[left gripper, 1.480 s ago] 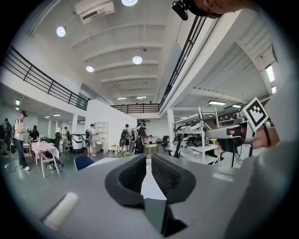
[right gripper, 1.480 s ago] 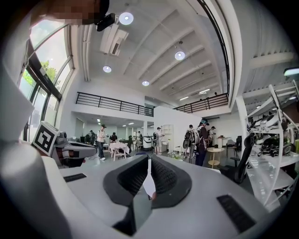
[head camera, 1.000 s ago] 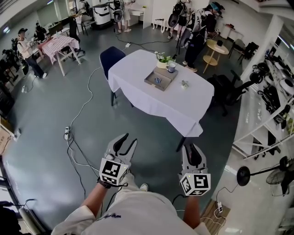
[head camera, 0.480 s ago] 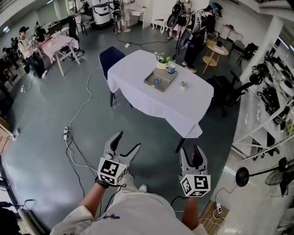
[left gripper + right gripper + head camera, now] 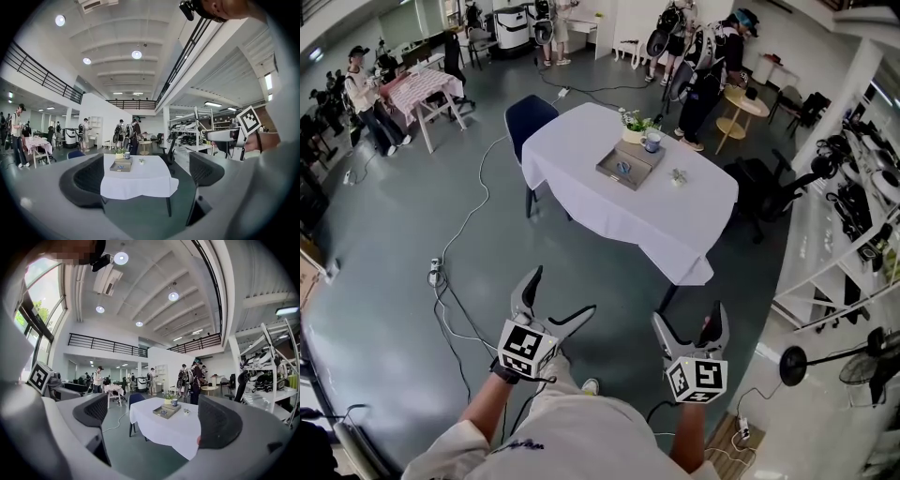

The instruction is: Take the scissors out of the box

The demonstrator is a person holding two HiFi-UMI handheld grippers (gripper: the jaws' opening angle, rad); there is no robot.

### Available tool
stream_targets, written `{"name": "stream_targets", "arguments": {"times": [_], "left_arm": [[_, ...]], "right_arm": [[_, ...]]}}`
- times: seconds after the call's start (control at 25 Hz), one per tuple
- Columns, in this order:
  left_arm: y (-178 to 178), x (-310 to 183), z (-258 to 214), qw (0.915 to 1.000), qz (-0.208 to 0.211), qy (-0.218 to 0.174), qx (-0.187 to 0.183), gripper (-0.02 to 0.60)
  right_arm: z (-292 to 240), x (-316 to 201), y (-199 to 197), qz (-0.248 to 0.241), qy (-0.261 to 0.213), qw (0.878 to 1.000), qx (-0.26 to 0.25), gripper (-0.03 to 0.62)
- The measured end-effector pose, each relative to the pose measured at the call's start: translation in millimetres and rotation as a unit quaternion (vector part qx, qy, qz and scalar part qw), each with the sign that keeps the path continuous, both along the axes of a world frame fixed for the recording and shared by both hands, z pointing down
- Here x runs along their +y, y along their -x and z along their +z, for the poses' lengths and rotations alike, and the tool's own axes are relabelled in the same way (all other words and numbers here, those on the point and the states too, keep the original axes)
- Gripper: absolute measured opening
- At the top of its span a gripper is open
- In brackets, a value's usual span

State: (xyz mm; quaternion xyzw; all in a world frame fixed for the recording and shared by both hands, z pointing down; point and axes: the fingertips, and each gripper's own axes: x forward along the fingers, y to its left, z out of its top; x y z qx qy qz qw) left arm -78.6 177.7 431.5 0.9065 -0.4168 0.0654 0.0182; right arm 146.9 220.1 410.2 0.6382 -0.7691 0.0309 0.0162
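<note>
Across the floor stands a table under a white cloth (image 5: 675,220). On it lies a shallow grey box (image 5: 611,172) with the blue-handled scissors (image 5: 622,167) inside. The box (image 5: 121,165) also shows small in the left gripper view, and the box (image 5: 163,411) again in the right gripper view. Both grippers hang in the air well short of the table, over the grey floor. My left gripper (image 5: 562,292) and my right gripper (image 5: 689,317) have their jaws opening wide, with nothing between them. The table is framed between the left gripper (image 5: 147,178) pads and between the right gripper (image 5: 157,420) pads.
A potted plant (image 5: 635,122), a mug (image 5: 652,141) and a small ornament (image 5: 677,173) share the table. A blue chair (image 5: 528,117) stands at its far left. Cables (image 5: 459,244) run over the floor. Shelves (image 5: 853,234) line the right; several people stand at the back.
Both grippers' jaws have spread from nearly shut to wide apart. The hands have kept their place in front of the person.
</note>
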Motion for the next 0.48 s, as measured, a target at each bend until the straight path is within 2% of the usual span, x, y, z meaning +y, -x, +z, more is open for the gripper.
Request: {"name": "stream_targets", "arguments": {"times": [0.24, 0.48], "left_arm": [[2, 3, 4, 1.0000, 0.001, 0.001, 0.004, 0.589], [4, 3, 10, 1.0000, -0.001, 0.009, 0.002, 0.591]], "right_arm": [[2, 4, -4, 0.004, -0.002, 1.000, 0.008, 0.594], [11, 5, -6, 0.004, 0.009, 1.000, 0.003, 0.592]]}}
